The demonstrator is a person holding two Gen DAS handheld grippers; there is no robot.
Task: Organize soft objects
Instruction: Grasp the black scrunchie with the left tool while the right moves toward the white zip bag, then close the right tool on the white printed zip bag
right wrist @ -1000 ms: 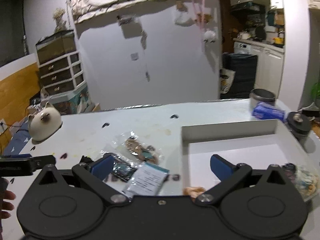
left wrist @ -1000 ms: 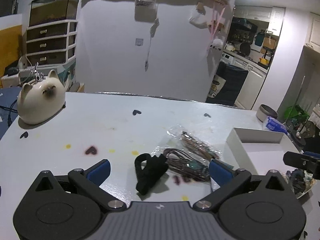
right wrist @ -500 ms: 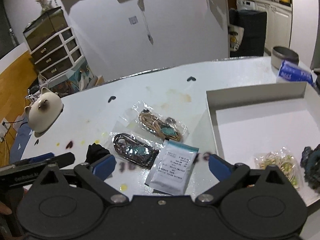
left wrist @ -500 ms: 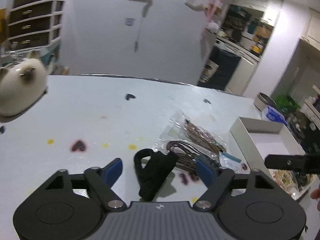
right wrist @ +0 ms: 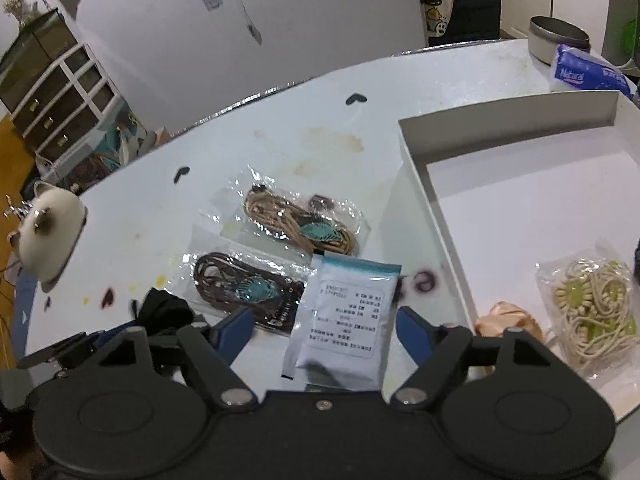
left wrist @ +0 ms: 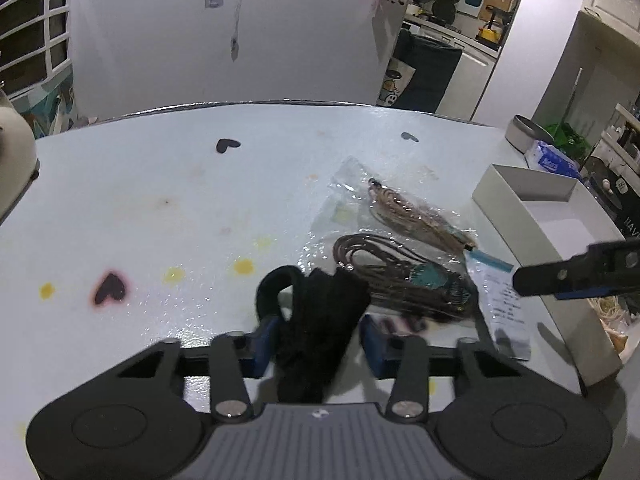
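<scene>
The left gripper (left wrist: 320, 344) straddles the black fabric item (left wrist: 320, 320) at lower centre of the left wrist view. Its jaws are closing, and the blue pads appear to touch both sides of the cloth, so the soft material bunches between them rather than slipping out. The item lies on the bench (left wrist: 160, 200), just beside the dark bagged cord (left wrist: 400, 276).

The right gripper (right wrist: 324, 328) hovers over the white sachet (right wrist: 344, 320) at lower centre of the right wrist view. Its jaws are closing, with the sachet between them but not yet pressed; the pads stand clear of both edges.

A second bagged cord, tan (right wrist: 300, 228), lies above the dark one (right wrist: 248, 288) in the frame. The white tray (right wrist: 420, 184) occupies the right of the frame and already holds a bagged yellow-green cord (right wrist: 592, 312) and a peach-coloured soft piece (right wrist: 508, 316), which suggests it is the collection point. Judged stage: two pickups beginning, three packets and the fabric left outside the tray.
</scene>
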